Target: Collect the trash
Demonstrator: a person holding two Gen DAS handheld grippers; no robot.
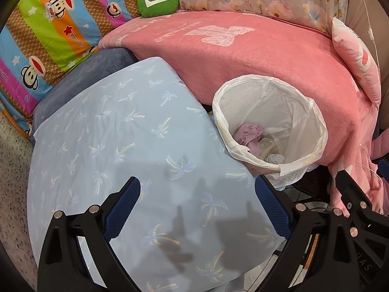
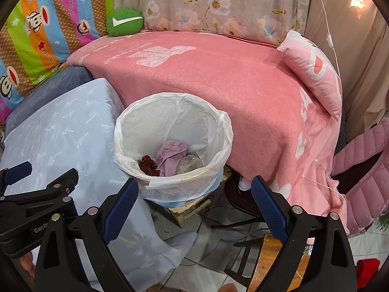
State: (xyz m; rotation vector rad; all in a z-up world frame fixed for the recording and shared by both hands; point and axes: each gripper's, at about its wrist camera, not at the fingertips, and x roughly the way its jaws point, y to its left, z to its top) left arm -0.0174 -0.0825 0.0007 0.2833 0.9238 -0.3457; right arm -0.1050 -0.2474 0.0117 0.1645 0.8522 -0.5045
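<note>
A round bin lined with a white plastic bag [image 1: 269, 121] [image 2: 170, 121] stands between a table under a light blue palm-print cloth [image 1: 126, 146] [image 2: 60, 141] and a bed with a pink blanket [image 1: 243, 56] [image 2: 218, 80]. Inside lie a crumpled lilac rag [image 2: 170, 157], a dark red scrunched item [image 2: 147, 164] and clear plastic [image 2: 190, 164]. My left gripper [image 1: 198, 202] hovers open over the blue cloth, holding nothing. My right gripper [image 2: 194, 204] hangs open just in front of the bin, also holding nothing. The left gripper [image 2: 36, 189] shows at the left edge of the right wrist view.
A green round cushion [image 1: 158, 2] [image 2: 125, 22] and a striped cartoon quilt [image 1: 48, 31] lie at the back left. A pink pillow [image 2: 313, 73] sits on the bed's right. A pink padded jacket [image 2: 362, 168], a wooden stool [image 2: 265, 255] and cables crowd the floor.
</note>
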